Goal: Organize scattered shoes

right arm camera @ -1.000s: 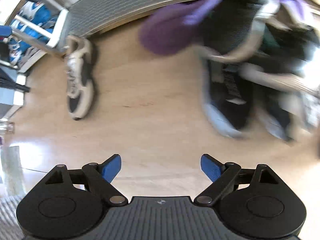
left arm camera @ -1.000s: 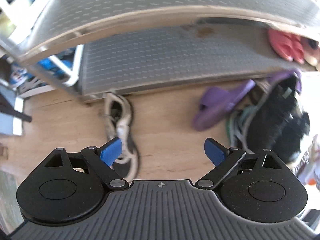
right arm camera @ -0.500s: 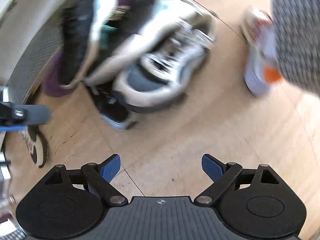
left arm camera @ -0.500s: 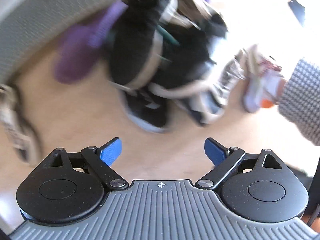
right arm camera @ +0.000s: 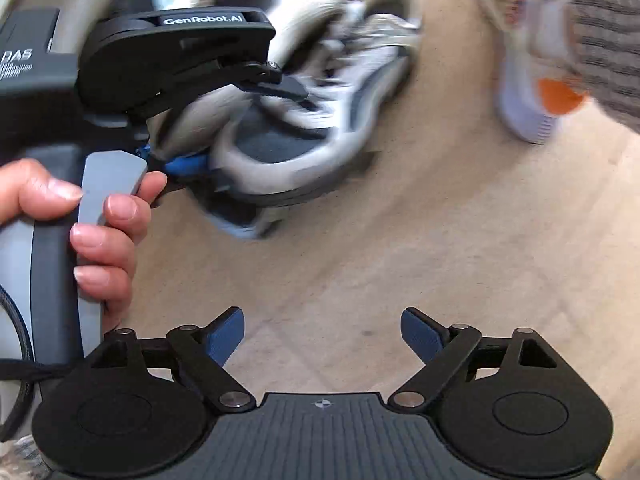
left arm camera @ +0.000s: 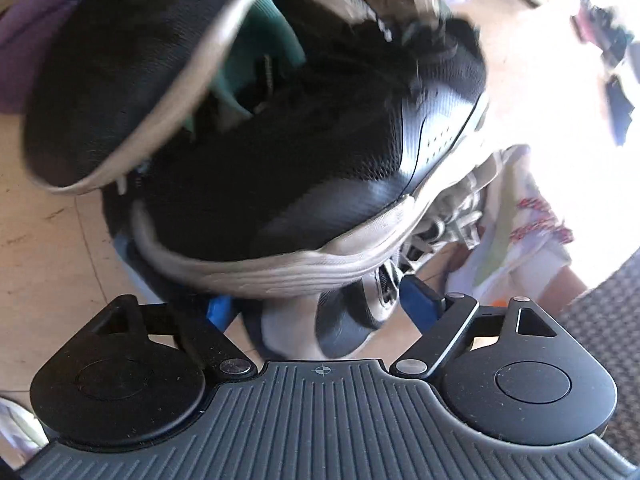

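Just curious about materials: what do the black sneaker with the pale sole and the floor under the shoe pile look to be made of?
The black sneaker looks like matte knit mesh with a glossier synthetic overlay showing small perforations; its ribbed pale sole looks like foam or rubber. The floor looks like light wood or laminate, with faint plank seams.

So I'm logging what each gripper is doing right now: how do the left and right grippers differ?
The left gripper is pushed into the shoe pile, with the black sneaker lying over one of its blue pads; the right gripper hangs above the bare wooden floor, clear of every shoe. Nothing sits between the right gripper's pads. Both are open.
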A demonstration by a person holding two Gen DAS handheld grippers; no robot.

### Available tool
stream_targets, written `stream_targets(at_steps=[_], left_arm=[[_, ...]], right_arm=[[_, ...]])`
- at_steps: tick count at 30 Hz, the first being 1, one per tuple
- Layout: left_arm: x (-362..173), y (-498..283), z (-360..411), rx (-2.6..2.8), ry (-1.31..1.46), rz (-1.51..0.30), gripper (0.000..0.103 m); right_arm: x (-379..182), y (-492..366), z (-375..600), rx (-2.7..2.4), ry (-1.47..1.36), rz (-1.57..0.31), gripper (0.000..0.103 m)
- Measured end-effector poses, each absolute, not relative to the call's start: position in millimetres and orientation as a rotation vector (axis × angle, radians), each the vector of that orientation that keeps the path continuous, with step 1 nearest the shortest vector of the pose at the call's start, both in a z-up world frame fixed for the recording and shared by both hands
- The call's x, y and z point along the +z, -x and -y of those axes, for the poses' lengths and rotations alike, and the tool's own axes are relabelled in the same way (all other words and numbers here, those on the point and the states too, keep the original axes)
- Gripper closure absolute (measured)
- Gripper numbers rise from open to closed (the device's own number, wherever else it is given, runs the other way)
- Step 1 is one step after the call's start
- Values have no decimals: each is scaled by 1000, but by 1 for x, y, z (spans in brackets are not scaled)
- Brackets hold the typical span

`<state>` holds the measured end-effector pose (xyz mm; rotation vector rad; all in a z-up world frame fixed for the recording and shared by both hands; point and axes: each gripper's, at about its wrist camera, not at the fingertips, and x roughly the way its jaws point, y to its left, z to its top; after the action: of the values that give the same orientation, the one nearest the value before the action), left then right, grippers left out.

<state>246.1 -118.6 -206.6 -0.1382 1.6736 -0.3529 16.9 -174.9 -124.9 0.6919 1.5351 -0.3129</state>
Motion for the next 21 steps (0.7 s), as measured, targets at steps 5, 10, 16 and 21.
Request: stream_targets(at_steps=[5, 10, 16, 21], left_arm=[[-206, -245, 126, -343, 114, -1674, 24], [-181, -237, 139, -457, 57, -1693, 39], [-140, -221, 151, -636, 103, -1652, 58], [-104, -226, 143, -661, 186, -1576, 58]], right_arm=[[-135, -56, 169, -340, -725, -1533, 13], [-123, -49, 181, -489, -704, -1476, 14], [-104, -40, 182, -569, -665, -1383, 14], [-86, -42, 168, -528, -589, -1320, 15]])
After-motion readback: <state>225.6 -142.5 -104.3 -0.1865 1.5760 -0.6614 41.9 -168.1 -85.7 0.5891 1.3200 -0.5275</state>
